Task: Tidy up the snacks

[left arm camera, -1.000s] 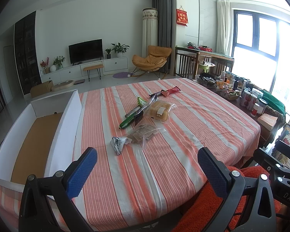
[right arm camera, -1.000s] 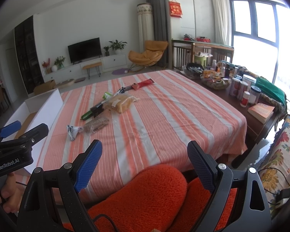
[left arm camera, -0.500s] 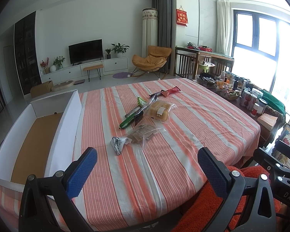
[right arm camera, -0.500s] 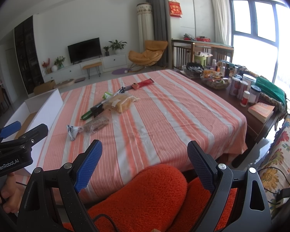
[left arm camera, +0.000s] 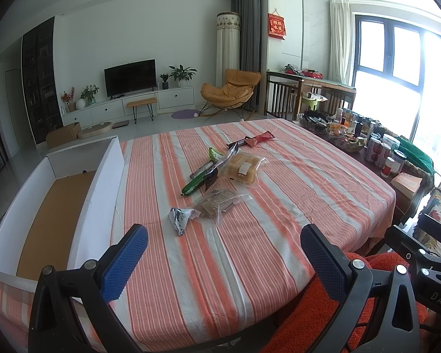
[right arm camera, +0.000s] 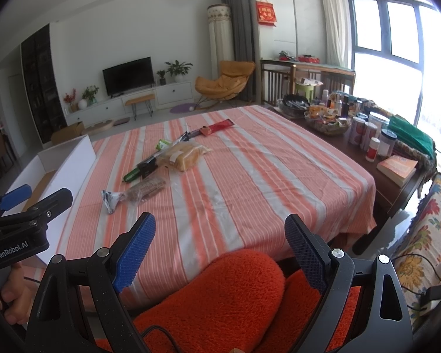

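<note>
At far left, an open white cardboard box with a brown floor [left arm camera: 100, 194] is seen on the table, its long wall just beside the cloth's left stripes; nothing is visible inside it.

The table is covered by an orange-and-white striped tablecloth [left arm camera: 294, 182]. The snacks are grouped near the cloth's middle, well apart from both grippers:
- a crumpled silver foil wrapper [left arm camera: 180, 217], nearest the box;
- a clear plastic bag of brown biscuits [left arm camera: 217, 203], touching the foil wrapper;
- a long green packet [left arm camera: 194, 184] with a small black packet [left arm camera: 210, 176] against it;
- a clear bag of yellow cake with a white label [left arm camera: 244, 167], just right of these;
- a small green-and-white sachet [left arm camera: 214, 153] behind;
- a red flat packet [left arm camera: 260, 138], farthest back, next to a dark stick-shaped packet [left arm camera: 235, 145].

The left gripper [left arm camera: 223, 253] is held low over the near edge of the cloth, its 2 blue-padded fingers [left arm camera: 123, 264] spread wide, nothing between them.

The right gripper [right arm camera: 220, 244] is held above an orange fleece-covered lap [right arm camera: 220, 300], fingers likewise spread and empty.

At far right, a dark side table crowded with jars and baskets [right arm camera: 367, 138] is noted.
</note>
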The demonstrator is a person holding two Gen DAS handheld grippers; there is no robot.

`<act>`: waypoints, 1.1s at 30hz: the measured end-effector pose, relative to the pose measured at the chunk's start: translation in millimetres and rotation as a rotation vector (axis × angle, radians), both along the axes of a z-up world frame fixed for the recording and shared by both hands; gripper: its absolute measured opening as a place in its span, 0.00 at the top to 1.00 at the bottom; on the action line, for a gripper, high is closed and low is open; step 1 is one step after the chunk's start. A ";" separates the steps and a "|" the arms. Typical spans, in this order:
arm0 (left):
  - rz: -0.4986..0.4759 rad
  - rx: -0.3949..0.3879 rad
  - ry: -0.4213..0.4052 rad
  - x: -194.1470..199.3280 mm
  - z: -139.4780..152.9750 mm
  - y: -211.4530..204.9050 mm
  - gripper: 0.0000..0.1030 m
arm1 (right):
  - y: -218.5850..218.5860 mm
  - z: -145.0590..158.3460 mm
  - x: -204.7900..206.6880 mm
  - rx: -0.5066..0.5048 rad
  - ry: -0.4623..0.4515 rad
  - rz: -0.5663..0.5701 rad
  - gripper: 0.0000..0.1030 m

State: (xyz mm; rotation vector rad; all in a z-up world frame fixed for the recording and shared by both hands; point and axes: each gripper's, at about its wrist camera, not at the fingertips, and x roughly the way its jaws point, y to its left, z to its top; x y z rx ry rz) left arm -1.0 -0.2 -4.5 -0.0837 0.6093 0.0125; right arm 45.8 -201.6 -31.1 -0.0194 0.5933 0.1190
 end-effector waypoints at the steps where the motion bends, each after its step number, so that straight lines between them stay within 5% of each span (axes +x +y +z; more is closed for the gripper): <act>1: 0.000 0.001 -0.001 0.0 0.0 0.0 0.00 | 0.1 0.2 0.2 0.001 0.001 0.000 0.11; 33: 0.000 -0.002 0.002 0.2 0.1 0.2 0.00 | -0.3 0.3 -0.2 0.006 0.005 -0.001 0.11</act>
